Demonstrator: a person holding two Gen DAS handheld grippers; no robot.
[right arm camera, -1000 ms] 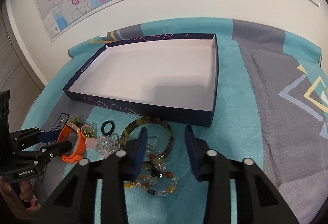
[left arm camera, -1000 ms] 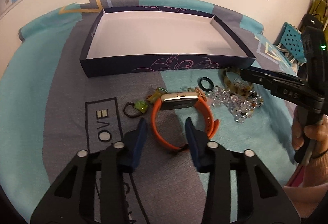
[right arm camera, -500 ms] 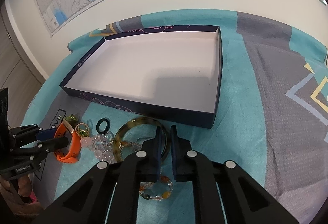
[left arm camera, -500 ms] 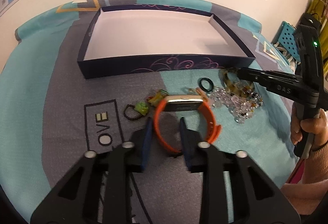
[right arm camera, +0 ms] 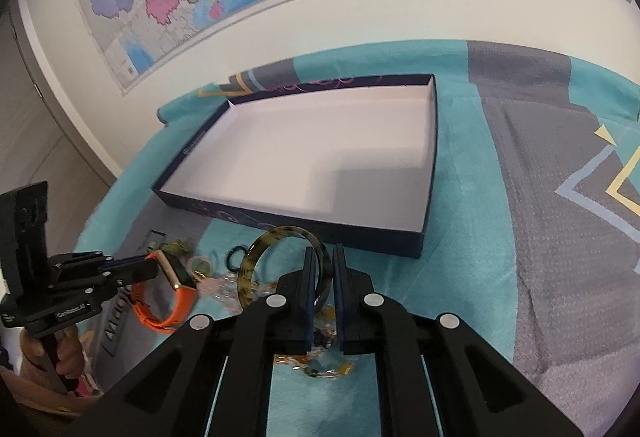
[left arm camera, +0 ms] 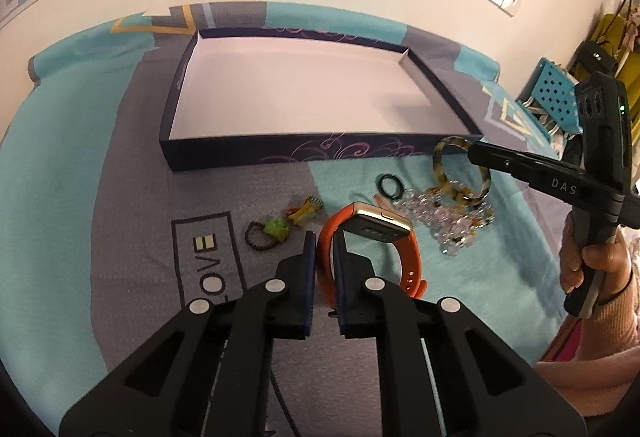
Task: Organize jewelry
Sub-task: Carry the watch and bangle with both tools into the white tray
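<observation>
My left gripper (left arm camera: 325,241) is shut on the orange strap of a gold-cased watch (left arm camera: 376,233), which stands tilted up off the blanket. The right wrist view shows that watch (right arm camera: 180,285) in the left gripper (right arm camera: 150,265) at lower left. My right gripper (right arm camera: 323,257) is shut on a tortoiseshell bangle (right arm camera: 256,257), held upright above a bead bracelet (right arm camera: 320,369). From the left wrist view the bangle (left arm camera: 460,193) hangs in the right gripper (left arm camera: 476,153). A shallow dark-blue box (left arm camera: 280,153) with a bare white floor lies just beyond; its near wall (right arm camera: 320,233) faces me.
On the teal and grey blanket lie a dark ring (left arm camera: 390,186), a heap of clear crystal beads (left arm camera: 448,225), a green charm on a dark cord (left arm camera: 276,231) and a yellow charm (left arm camera: 306,211). A blue crate (left arm camera: 556,97) stands right. A hand (left arm camera: 592,257) grips each tool.
Both grippers closed from open: the left onto the watch strap, the right onto the bangle. Watch and bangle now stand tipped up off the blanket.
</observation>
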